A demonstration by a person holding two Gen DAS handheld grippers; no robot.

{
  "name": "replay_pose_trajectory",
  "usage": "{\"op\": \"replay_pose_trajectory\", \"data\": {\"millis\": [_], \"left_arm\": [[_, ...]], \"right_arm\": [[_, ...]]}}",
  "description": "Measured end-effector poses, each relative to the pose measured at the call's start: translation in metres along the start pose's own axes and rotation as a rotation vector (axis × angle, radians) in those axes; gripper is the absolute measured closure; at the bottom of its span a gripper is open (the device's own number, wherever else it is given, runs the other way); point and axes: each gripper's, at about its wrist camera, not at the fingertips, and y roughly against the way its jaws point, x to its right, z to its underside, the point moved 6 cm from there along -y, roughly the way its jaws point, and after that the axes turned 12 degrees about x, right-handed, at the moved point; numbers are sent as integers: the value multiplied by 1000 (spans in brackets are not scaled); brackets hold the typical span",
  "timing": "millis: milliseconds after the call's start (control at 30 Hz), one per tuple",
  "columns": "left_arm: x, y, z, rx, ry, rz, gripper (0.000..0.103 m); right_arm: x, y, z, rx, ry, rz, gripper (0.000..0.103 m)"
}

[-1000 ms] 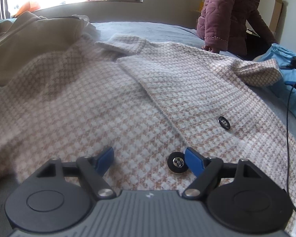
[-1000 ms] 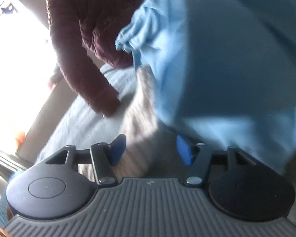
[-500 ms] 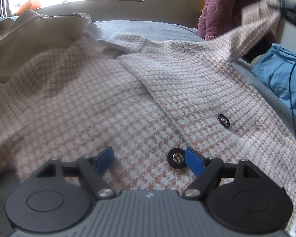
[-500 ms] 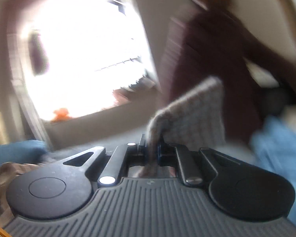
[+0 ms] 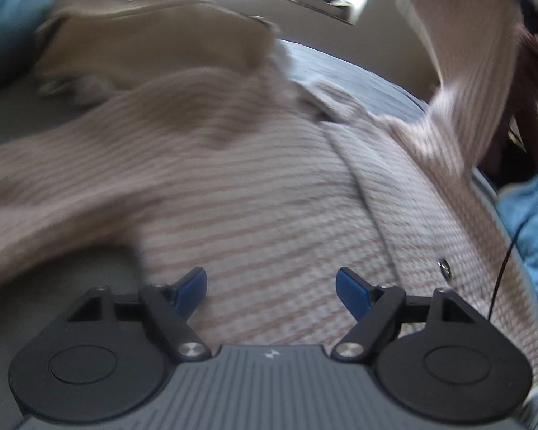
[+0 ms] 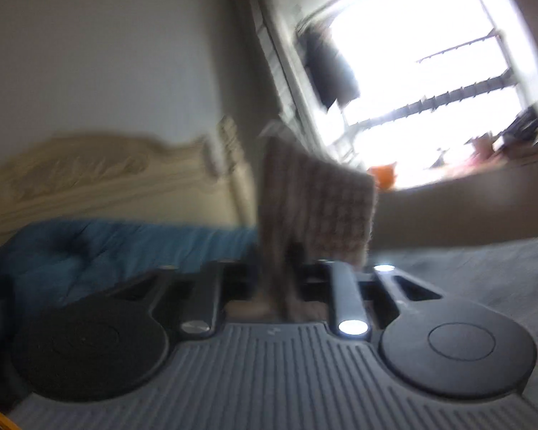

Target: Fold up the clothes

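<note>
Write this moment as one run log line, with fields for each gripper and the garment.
left gripper: open, empty | right gripper: opening, sleeve between jaws | checked coat: flat, sleeve raised

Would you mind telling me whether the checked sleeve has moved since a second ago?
Yes. The sleeve has been lifted off the bed, now hanging high at the right in the right claw.

Bed (image 5: 358,68), grey-blue cover, carved cream headboard (image 6: 89,179) at far end. Checked pink-white jacket (image 5: 269,197) spread across near and middle cover. Tan garment (image 5: 154,36) heaped far left, touching jacket. Blue quilt (image 6: 107,251) by headboard. Light-blue garment (image 5: 531,222) at right edge.
</note>
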Motion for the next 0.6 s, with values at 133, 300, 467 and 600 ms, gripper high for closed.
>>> {"op": "replay_pose_trajectory", "data": {"millis": [133, 300, 467, 600], "left_arm": [[-13, 6, 0, 3, 23, -22, 23], [-20, 4, -2, 10, 38, -35, 23], [-26, -3, -14, 46, 46, -66, 23], [-32, -10, -28, 73, 55, -115, 23]], "right_arm": [[37, 6, 12, -39, 4, 79, 32], [156, 55, 18, -89, -79, 408, 32], [200, 103, 100, -195, -125, 734, 45], [181, 96, 139, -260, -117, 811, 60]]}}
